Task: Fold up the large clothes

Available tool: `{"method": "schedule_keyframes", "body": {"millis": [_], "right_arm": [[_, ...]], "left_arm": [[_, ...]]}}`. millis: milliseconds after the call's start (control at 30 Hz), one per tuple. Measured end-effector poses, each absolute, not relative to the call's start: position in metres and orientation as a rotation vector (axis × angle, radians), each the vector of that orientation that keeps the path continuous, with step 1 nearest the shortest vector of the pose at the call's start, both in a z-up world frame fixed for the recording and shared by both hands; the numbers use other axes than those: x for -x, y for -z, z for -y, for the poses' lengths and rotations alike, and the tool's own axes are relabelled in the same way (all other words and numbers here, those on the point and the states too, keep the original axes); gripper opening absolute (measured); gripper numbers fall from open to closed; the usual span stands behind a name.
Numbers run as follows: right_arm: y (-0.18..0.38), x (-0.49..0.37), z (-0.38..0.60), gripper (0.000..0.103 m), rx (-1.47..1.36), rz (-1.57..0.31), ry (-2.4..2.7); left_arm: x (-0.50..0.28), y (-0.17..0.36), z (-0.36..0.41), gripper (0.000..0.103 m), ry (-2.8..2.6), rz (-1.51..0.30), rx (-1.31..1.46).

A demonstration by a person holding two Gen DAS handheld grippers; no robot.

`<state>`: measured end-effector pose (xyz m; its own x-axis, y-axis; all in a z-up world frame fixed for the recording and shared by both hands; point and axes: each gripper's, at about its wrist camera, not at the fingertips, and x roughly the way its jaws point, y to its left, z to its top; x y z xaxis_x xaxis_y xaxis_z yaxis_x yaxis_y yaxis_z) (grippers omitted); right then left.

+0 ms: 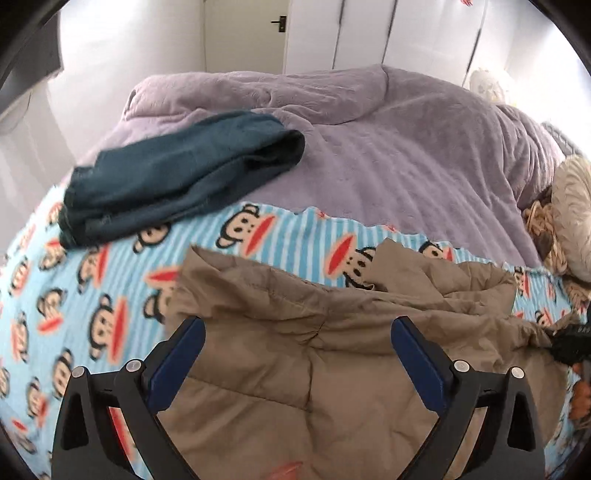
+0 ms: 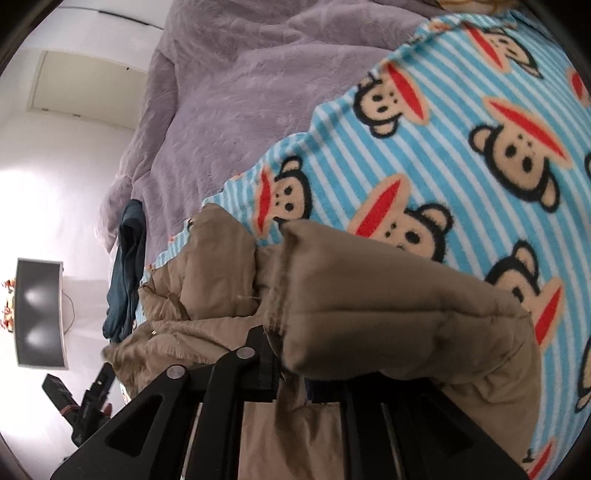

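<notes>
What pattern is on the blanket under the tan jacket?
Blue and white stripes with cartoon monkey faces on the blanket, clearest in the right wrist view.

Two hand-held grippers, both angled downward

The left hand-held gripper (image 1: 297, 332) has its blue pads spread wide apart; the right hand-held gripper (image 2: 295, 373) has jaws narrowly parted, largely hidden.

A blue striped monkey-print blanket (image 1: 92, 295) covered the near bed, a lilac plush cover (image 1: 369, 155) lay behind it. White wardrobe doors (image 1: 406, 33) and a door with a dark handle (image 1: 279, 24) stood beyond. A wall screen (image 2: 38, 314) hung on the wall.
</notes>
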<state>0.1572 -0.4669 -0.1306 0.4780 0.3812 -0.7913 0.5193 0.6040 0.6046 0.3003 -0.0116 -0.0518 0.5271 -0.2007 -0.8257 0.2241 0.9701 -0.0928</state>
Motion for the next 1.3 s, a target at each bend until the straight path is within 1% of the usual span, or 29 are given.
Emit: {"method": "schedule_keyframes", "body": {"millis": [133, 167, 200, 233, 267, 300, 367, 400, 433, 467, 500, 533, 600, 667, 700, 733, 833, 1033, 1133, 1167, 1233, 1267, 1300], "right_arm": [[0.113, -0.16, 0.464, 0.025, -0.914, -1.121, 0.088], [0.107, -0.159, 0.463, 0.029, -0.905, -1.115, 0.086], [0.103, -0.158, 0.462, 0.034, -0.901, -1.107, 0.083], [0.099, -0.155, 0.461, 0.054, -0.897, -1.095, 0.075], [0.093, -0.151, 0.459, 0.08, -0.883, -1.074, 0.063], [0.088, -0.149, 0.458, 0.083, -0.868, -1.058, 0.058], [0.08, -0.14, 0.455, 0.083, -0.821, -1.048, 0.054], [0.079, -0.135, 0.454, 0.083, -0.803, -1.057, 0.06], [0.079, -0.13, 0.452, 0.076, -0.778, -1.069, 0.076], [0.081, -0.124, 0.451, 0.053, -0.736, -1.087, 0.102], [0.084, -0.121, 0.45, 0.023, -0.695, -1.109, 0.128], [0.089, -0.119, 0.449, 0.015, -0.64, -1.142, 0.167], [0.105, -0.118, 0.455, 0.014, -0.591, -1.185, 0.222], [0.119, -0.12, 0.466, 0.011, -0.613, -1.173, 0.257], [0.123, -0.121, 0.469, 0.007, -0.626, -1.165, 0.269], [0.13, -0.124, 0.474, 0.007, -0.639, -1.159, 0.287], [0.149, -0.134, 0.486, 0.007, -0.681, -1.16, 0.318], [0.175, -0.15, 0.49, 0.006, -0.67, -1.154, 0.355], [0.181, -0.154, 0.49, 0.006, -0.666, -1.157, 0.364], [0.182, -0.156, 0.49, 0.006, -0.665, -1.159, 0.367], [0.182, -0.16, 0.49, 0.006, -0.662, -1.163, 0.377], [0.181, -0.161, 0.489, 0.007, -0.66, -1.166, 0.381], [0.178, -0.162, 0.489, 0.011, -0.653, -1.168, 0.386]], "left_arm": [[-0.3, 0.036, 0.013, 0.101, 0.266, -0.965, -0.041], [-0.299, 0.035, 0.013, 0.101, 0.265, -0.965, -0.039], [-0.298, 0.035, 0.012, 0.098, 0.266, -0.966, -0.041], [-0.296, 0.036, 0.013, 0.092, 0.276, -0.969, -0.043], [-0.294, 0.037, 0.014, 0.078, 0.285, -0.977, -0.053], [-0.294, 0.041, 0.016, 0.073, 0.29, -0.994, -0.077], [-0.291, 0.049, 0.017, 0.066, 0.298, -0.998, -0.111], [-0.29, 0.052, 0.018, 0.066, 0.298, -1.0, -0.125], [-0.288, 0.058, 0.017, 0.066, 0.29, -1.006, -0.144], [-0.287, 0.062, 0.017, 0.066, 0.279, -1.01, -0.158], [-0.288, 0.071, 0.017, 0.066, 0.252, -1.014, -0.181], [-0.29, 0.077, 0.016, 0.066, 0.228, -1.016, -0.195], [-0.3, 0.095, 0.013, 0.066, 0.17, -1.036, -0.201], [-0.313, 0.114, 0.008, 0.066, 0.134, -1.067, -0.15], [-0.318, 0.121, 0.007, 0.066, 0.12, -1.07, -0.131], [-0.321, 0.125, 0.008, 0.066, 0.114, -1.073, -0.123], [-0.326, 0.135, 0.015, 0.066, 0.107, -1.066, -0.137], [-0.338, 0.149, 0.018, 0.066, 0.128, -1.074, -0.112], [-0.346, 0.154, 0.019, 0.071, 0.118, -1.086, -0.098], [-0.347, 0.154, 0.019, 0.074, 0.109, -1.088, -0.095], [-0.352, 0.151, 0.014, 0.074, 0.102, -1.102, -0.07], [-0.352, 0.147, 0.011, 0.074, 0.096, -1.108, -0.051], [-0.351, 0.141, 0.007, 0.074, 0.09, -1.107, -0.034]]}}
